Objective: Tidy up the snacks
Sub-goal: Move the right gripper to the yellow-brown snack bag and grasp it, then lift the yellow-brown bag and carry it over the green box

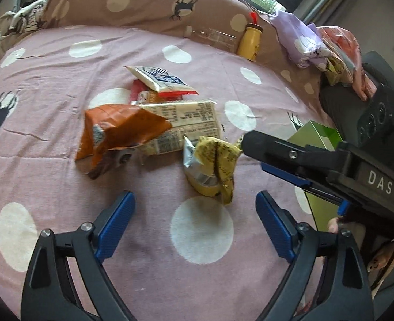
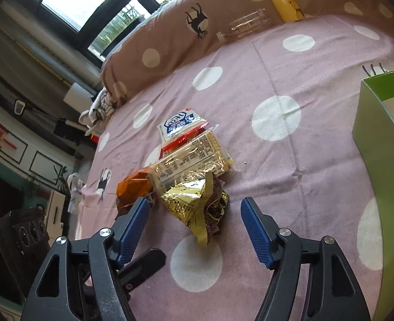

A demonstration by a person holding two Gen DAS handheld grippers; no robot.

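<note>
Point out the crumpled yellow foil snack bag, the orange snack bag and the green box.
Crumpled yellow foil snack bag [image 2: 189, 203]: right wrist view, on its printed front.
Orange snack bag [image 1: 116, 125]: left wrist view, on its upper panel.
Green box [image 2: 376, 123]: right wrist view, on its outer side wall.

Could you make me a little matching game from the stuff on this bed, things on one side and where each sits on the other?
Things:
1. yellow bottle
2. green box
3. orange packet
4. crumpled yellow packet

Places:
A. nearest the tips of the right gripper, in front of its open jaws
B. leaning against the brown spotted pillow
C. at the right edge of the right wrist view, apart from the pile
D. at the left end of the snack pile in the left wrist view

Pairs: 1-B, 2-C, 3-D, 4-A
</note>
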